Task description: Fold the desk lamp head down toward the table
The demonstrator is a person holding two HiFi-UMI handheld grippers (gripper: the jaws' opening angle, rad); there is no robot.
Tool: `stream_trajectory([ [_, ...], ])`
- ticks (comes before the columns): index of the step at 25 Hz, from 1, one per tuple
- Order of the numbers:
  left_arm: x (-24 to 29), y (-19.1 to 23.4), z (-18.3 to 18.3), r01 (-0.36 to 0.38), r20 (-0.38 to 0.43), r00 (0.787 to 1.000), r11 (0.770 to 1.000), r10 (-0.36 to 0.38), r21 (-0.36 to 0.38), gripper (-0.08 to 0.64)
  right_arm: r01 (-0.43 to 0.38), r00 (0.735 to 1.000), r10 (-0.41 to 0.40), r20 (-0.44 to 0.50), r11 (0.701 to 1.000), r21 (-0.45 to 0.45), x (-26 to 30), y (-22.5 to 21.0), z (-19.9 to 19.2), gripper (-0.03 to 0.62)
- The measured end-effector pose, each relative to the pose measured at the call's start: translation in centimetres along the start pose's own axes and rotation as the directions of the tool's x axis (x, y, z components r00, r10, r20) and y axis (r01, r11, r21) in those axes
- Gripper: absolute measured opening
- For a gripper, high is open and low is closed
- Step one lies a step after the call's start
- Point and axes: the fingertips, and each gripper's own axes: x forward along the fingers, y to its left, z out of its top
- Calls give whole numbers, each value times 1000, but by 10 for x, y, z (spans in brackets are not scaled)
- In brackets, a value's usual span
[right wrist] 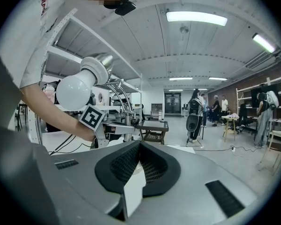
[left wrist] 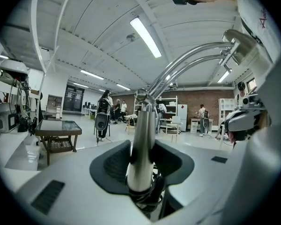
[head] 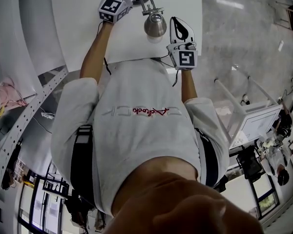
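Between the pads of my left gripper (left wrist: 141,144) stands the lamp post (left wrist: 142,121), a chrome tube running up the middle of the left gripper view. The dark pads sit against it on both sides, so this tool is pinching the post. At the post's top joint, the paired lamp arms (left wrist: 187,62) sweep up toward the upper right of the frame, where the lamp head (left wrist: 240,40) hangs well above my jaws.

My right gripper (right wrist: 139,146) is pressed together with nothing in it; only the white table (right wrist: 131,191) shows through the notch below the pads. From the right gripper view the lamp head sits in the upper left of the frame, its white bulb (right wrist: 75,92) facing me, clear of my jaws and off to their left, above the left tool's marker cube.

From the head view, near the top centre, the lamp head lies between the two tools, just beside the right one's tips and apart from them.
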Motion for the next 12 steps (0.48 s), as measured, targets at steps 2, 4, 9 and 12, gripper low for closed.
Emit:
stream_trajectory([
  [2, 0, 0, 0, 0, -1, 1000, 1000, 0, -4, 172, -10, 1000, 10, -1, 1000, -15, 2, -2, 3, 18],
  [4, 0, 0, 0, 0, -1, 1000, 1000, 0, -7, 172, -26, 1000, 26, -9, 998, -55, 5, -3, 6, 18],
  [9, 0, 0, 0, 3, -3, 1000, 1000, -3, -5, 173, -65, 991, 99, 95, 949, -309, 10, 6, 41, 18],
  [12, 0, -1, -1, 4, -7, 1000, 1000, -4, -5, 173, -102, 990, 137, 32, 854, -511, 12, 11, 46, 18],
])
